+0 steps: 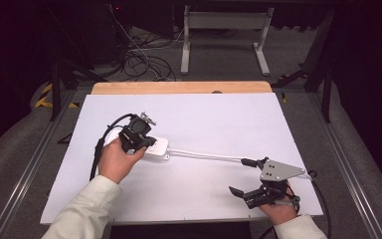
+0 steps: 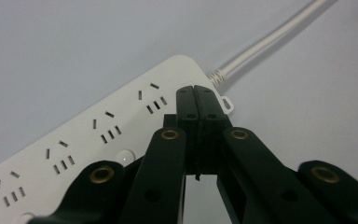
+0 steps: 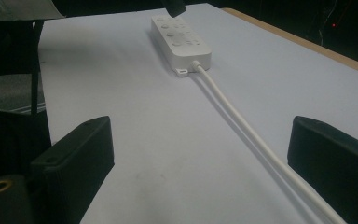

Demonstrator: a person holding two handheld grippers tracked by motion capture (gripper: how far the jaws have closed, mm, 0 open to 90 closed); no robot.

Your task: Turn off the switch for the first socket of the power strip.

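Strip [image 1: 151, 147] mid-sheet, R gripper [image 3: 200, 154] clear.

the power strip [image 1: 151, 146] is white, with rows of small dark slots in groups along its top. its cable [image 1: 206, 156] is white too. the sheet [image 1: 204, 119] covering the table is plain white, and the table edge [image 1: 179, 87] behind it is light wood. both grippers, left [image 1: 138, 130] and right [image 1: 248, 177], are black, with brass-coloured rivets [image 2: 169, 135]. the sleeves [image 1: 87, 206] are pale cream.

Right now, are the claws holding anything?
No. The left claw is shut with nothing between its jaws, over the power strip. The right claw is open around the cord.
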